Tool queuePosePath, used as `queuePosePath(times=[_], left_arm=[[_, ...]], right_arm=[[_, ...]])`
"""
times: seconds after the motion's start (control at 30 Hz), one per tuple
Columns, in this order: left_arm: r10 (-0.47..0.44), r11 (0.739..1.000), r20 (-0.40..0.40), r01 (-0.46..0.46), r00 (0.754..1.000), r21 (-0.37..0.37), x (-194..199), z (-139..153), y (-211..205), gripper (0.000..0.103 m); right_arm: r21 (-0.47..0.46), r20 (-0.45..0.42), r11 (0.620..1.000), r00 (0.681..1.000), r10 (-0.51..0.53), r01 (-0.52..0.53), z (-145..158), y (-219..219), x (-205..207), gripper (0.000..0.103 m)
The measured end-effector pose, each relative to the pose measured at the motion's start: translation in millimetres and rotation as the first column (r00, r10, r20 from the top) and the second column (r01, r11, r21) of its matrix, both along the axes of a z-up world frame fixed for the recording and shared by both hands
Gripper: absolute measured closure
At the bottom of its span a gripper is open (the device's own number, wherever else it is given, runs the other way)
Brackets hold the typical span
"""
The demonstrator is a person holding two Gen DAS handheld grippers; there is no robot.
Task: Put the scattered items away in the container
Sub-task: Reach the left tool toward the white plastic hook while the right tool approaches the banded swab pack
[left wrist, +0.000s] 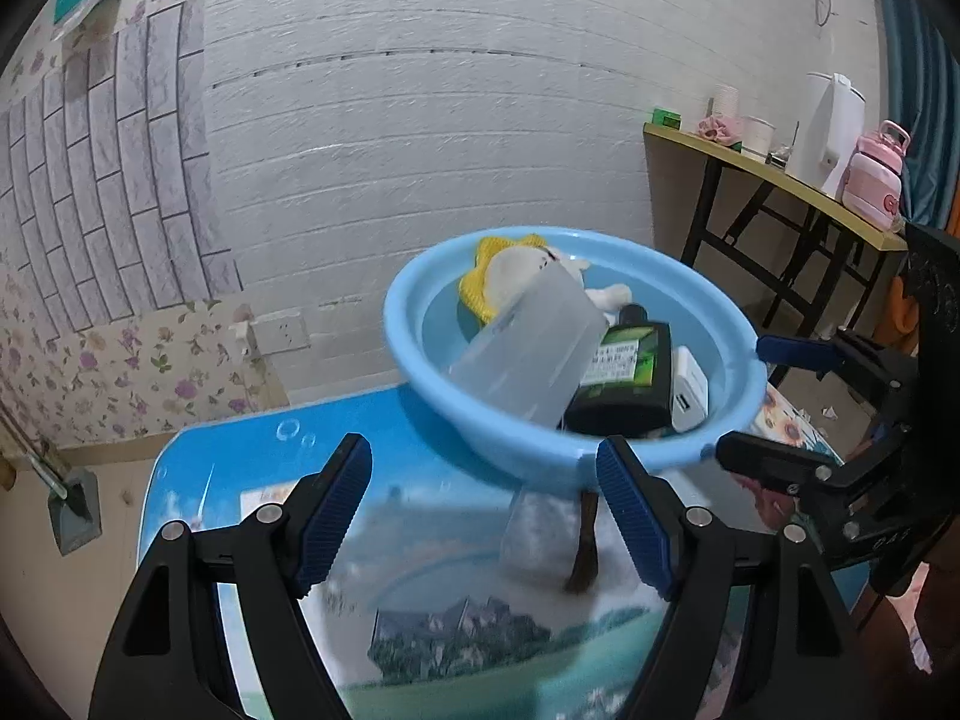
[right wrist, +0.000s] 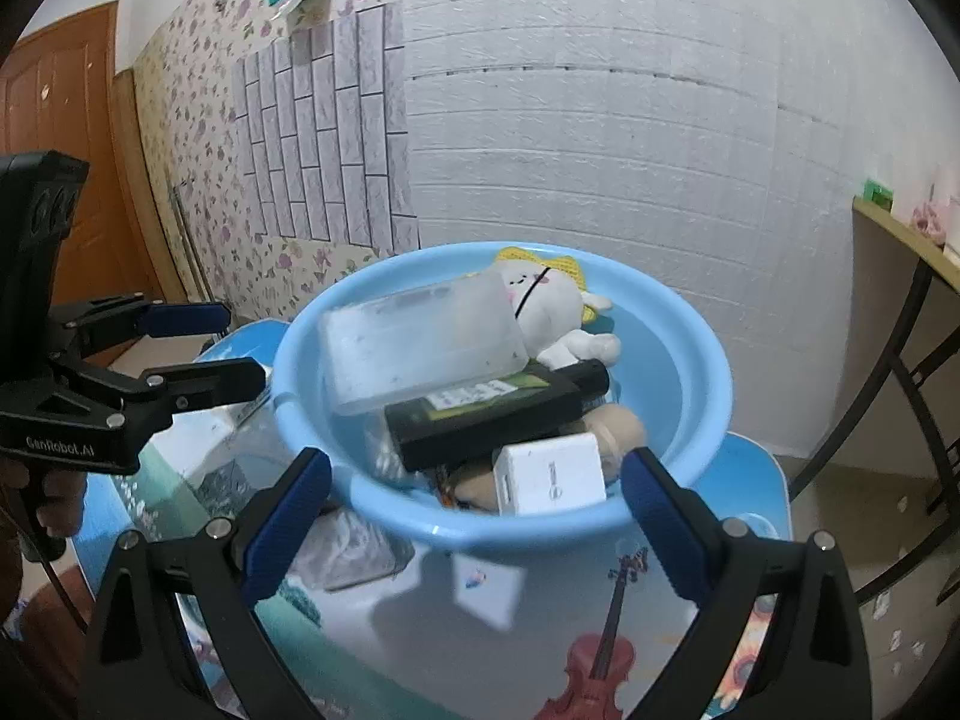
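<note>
Glossy picture-printed table carries the blue basin heaped with a clear box leaning on a dark bottle, so either wide-open, empty gripper, left or right, nudging the rim could topple it out.

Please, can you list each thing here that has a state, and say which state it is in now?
left gripper: open, holds nothing.
right gripper: open, holds nothing.
blue basin: on the table, filled with items.
clear plastic box: lying tilted on top of the pile.
dark bottle: lying on its side, cap on.
white charger: lying against the near wall.
plush toy: lying at the far side.
</note>
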State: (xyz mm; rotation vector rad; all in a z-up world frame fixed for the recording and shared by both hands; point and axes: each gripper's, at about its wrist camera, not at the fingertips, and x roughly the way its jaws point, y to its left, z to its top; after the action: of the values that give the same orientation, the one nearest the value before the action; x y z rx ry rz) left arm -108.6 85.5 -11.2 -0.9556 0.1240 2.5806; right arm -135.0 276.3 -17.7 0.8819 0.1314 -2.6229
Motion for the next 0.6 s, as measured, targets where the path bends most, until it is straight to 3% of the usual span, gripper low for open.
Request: queuePosePath(times=[0.6], left_arm=[[0.093, 0.996, 0.061, -0.093, 0.994, -0.006, 52, -33, -48, 0.025]], right_arm=[[-0.013, 0.103, 1.0, 0.994, 0.019, -0.017, -23, -5, 44, 0.004]])
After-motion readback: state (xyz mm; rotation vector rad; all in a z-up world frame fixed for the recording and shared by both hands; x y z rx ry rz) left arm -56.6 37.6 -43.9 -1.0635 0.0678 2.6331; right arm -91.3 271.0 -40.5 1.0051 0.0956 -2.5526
